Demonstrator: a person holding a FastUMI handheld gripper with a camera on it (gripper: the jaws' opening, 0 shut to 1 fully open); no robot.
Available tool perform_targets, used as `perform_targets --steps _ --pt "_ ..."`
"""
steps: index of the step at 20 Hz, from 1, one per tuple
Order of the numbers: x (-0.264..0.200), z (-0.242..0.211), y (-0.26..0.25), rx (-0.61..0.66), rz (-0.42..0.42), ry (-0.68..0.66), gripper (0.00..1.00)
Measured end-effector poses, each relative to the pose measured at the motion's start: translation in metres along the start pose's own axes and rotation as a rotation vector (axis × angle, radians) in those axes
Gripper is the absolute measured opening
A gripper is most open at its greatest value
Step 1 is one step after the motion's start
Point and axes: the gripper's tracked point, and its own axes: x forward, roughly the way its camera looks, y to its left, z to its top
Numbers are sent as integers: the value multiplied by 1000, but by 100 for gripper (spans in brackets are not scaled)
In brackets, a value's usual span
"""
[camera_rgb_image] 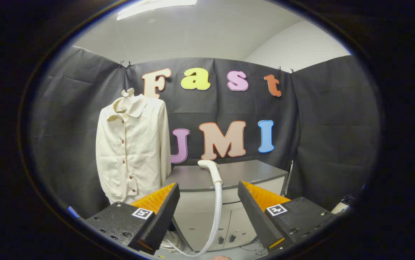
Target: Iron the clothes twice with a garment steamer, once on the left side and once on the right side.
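A cream button-up shirt [132,144] hangs upright against the booth wall, beyond and above my left finger. The white garment steamer head [210,168] rests on top of a grey cabinet [243,173], straight ahead beyond the fingers. Its white hose [217,206] drops down in the gap between the fingers and curves away toward the floor. My gripper [209,189] is open, its fingers [167,209] set wide apart with nothing pressed between them. The steamer head stands clear of both fingers.
The grey cabinet has pale doors [214,224] below its top. Black cloth walls close the booth behind and to both sides. A round base [173,243] lies on the floor by the hose end, behind my left finger. A whitish object [341,206] sits low beyond the right finger.
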Motion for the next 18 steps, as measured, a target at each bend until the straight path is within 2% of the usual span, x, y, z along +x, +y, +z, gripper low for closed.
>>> perform_targets --steps 10,18 --pt "11 9 5 6 -69 -11 98" --pt "94 21 -22 -1 -7 33 98"
